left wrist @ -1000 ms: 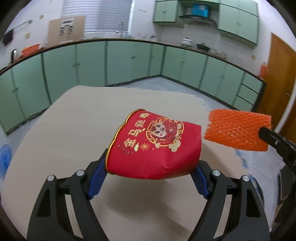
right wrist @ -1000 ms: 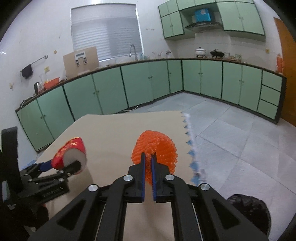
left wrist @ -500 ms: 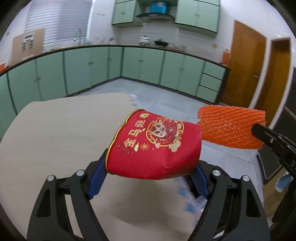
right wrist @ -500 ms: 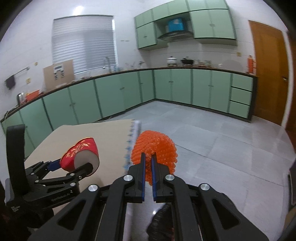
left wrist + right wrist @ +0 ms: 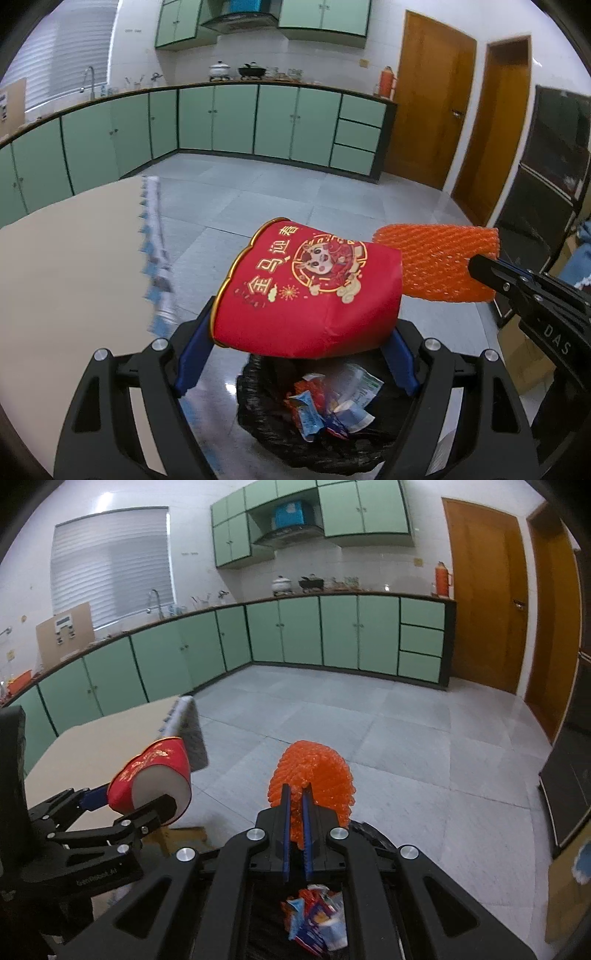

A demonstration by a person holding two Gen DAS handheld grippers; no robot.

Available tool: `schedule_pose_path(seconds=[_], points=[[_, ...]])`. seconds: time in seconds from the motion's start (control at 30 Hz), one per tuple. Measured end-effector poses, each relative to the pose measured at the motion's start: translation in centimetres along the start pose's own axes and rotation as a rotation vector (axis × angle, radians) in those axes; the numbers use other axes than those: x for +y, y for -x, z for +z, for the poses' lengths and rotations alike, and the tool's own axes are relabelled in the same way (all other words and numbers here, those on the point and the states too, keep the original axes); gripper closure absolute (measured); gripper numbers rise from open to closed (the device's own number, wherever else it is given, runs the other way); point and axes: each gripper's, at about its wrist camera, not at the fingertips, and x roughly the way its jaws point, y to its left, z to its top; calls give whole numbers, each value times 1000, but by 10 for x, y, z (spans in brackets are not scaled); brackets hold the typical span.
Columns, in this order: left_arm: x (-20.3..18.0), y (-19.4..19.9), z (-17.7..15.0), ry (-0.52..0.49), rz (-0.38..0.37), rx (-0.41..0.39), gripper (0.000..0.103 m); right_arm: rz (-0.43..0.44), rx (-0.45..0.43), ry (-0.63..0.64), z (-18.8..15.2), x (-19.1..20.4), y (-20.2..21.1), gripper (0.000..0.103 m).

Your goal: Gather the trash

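Since the earlier frames both pairs of tongs have been swinging away from the surface [image 5: 66, 266], and a black trash bag [image 5: 258, 424] is now showing beneath them where only the tan top and the floor were showing before.

The left tongs [image 5: 295, 343] are gripping one red paper cup [image 5: 310, 288], squeezed between the two blue pads; the jaws are standing fairly wide, pressed against the cup's sides, and the cup is lying tilted with its gold-rimmed mouth pointing up and to the left. In the right wrist view the same red paper cup [image 5: 155, 779] is showing its white bottom, with the left tongs [image 5: 147, 801] reaching in from the left edge.

The right tongs [image 5: 295, 805] are pinching one orange foam net [image 5: 314, 771] with the jaws almost closed, only a thin slice of mesh sitting between the blue strips. From the left wrist view the orange foam net [image 5: 439, 262] is hanging just beside the cup's base, apparently touching it, with the right tongs [image 5: 480, 267] holding its right end.

Both items are hanging in the air above the bag's open mouth, not yet dropped. Inside the bag several crumpled wrappers [image 5: 332, 402] are lying, red, blue and white; their exact count cannot be told. The same wrappers [image 5: 317, 919] are peeking out under the right tongs, inside the trash bag [image 5: 369, 830]. The surface [image 5: 110, 734] is sitting off to the left, behind the cup.
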Motion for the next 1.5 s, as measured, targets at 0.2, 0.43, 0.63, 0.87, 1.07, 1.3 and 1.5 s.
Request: schedule_pose_path(seconds=[0.2,0.43,0.63,0.87,1.07,1.3,1.5], points=[[-19,-33,-4,-19,-11,33,25,-12,43,-18,-14,-25,-14,98],[-31,-59,-5,-25,-14,62,25,-2,92,-46,-22,-47,-36,96],[-35,-69,-5,-28,-8,87,24,2,107,-46,-25,-49,-42,84],[-28,-65,-2,-11,-2,83,21,-14,91,-64,-26,-54,-41,51],[-25,-52,9,20,-47,60,13,-25,40,-51,-20,-47,-26,32],[-29,-42,14,12,-58,42,13,-31,0,-60,-8,-48,-13,32],[-23,-16,18,8,-49,-2,13,-24,-30,-69,-4,-46,3,24]])
